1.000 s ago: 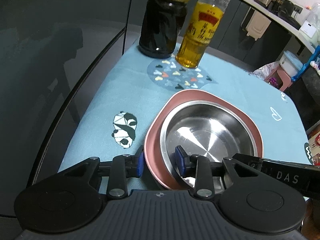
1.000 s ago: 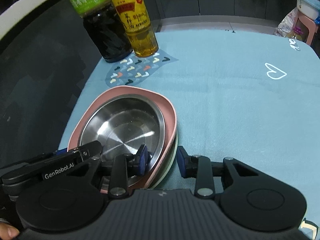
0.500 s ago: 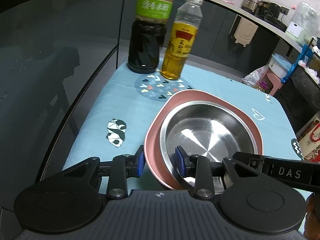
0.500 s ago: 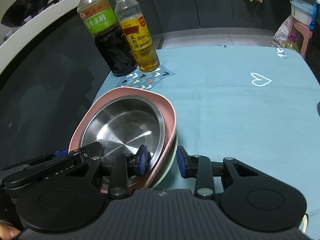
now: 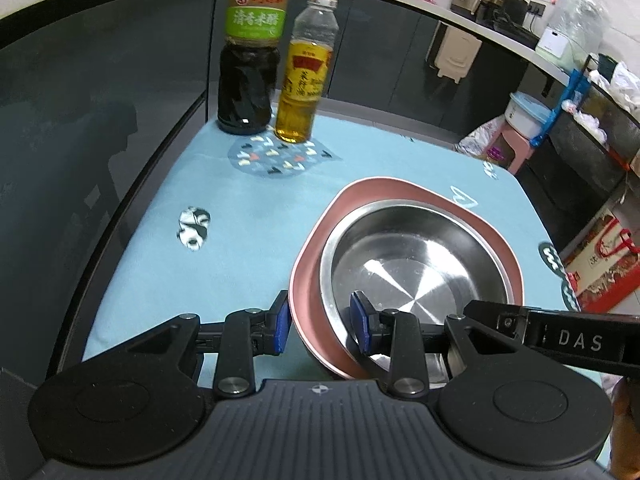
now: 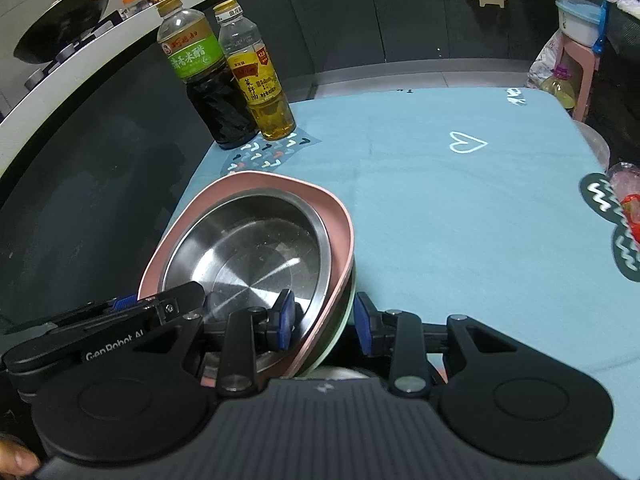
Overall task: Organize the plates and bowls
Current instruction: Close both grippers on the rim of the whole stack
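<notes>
With both grippers clamped on opposite edges of the stack, the dishes hang above the light blue tablecloth point(image 6: 460, 208). Left gripper point(image 5: 320, 326) pinches the near rim, one blue pad outside the pink plate point(image 5: 400, 192), one inside the steel bowl point(image 5: 416, 264) nested in it. Right gripper point(image 6: 324, 322) bites the other side, pink plate point(image 6: 256, 180), steel bowl point(image 6: 256, 248) and a pale green dish edge point(image 6: 340, 328) underneath. Dark vinegar bottle point(image 5: 250, 52) and oil bottle point(image 5: 306, 68) stand together at the cloth's far corner.
</notes>
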Available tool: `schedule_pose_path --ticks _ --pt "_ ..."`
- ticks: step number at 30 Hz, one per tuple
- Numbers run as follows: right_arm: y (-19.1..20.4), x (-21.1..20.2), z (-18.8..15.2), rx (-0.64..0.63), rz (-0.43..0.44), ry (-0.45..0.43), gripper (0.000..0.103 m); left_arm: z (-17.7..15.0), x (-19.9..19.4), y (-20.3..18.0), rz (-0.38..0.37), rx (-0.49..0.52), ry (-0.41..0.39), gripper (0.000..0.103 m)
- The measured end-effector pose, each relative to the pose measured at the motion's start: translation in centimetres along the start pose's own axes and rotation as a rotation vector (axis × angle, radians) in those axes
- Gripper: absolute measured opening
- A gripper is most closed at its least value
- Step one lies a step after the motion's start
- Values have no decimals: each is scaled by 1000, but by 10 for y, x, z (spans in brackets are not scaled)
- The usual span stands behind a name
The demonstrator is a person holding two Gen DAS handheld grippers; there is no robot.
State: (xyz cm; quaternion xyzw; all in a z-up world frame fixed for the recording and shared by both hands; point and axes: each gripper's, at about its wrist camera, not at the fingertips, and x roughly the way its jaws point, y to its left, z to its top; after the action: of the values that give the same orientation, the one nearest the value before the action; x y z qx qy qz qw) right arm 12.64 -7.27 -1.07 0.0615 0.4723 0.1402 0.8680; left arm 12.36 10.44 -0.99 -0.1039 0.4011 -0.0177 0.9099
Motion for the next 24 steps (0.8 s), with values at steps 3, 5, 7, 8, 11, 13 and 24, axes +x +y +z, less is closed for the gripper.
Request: schedule_pose_path --ticks 3,5,7,8,11,13,24 --pt "-4 -7 -9 -5 -4 4 29 -9 -4 -3 -8 -13 17 29" --pt "-7 -11 -16 -9 -5 11 30 -16 -7 -5 -13 -20 34 29" --pt "-10 -14 -22 -8 -4 18 30 -22 -10 -7 -14 -20 47 29" --pt "-12 -16 -25 -8 -5 19 30 -25 -12 -9 -14 -16 50 29" --pt "-16 -22 -34 -10 -10 17 30 -33 -20 -17 -13 4 45 29" --pt "-18 -26 -38 -9 -16 13 30 -38 -24 -23 -11 19 43 29" --pt "-28 -40 -56 -6 -42 3 30 -54 -30 -38 -26 52 62 29"
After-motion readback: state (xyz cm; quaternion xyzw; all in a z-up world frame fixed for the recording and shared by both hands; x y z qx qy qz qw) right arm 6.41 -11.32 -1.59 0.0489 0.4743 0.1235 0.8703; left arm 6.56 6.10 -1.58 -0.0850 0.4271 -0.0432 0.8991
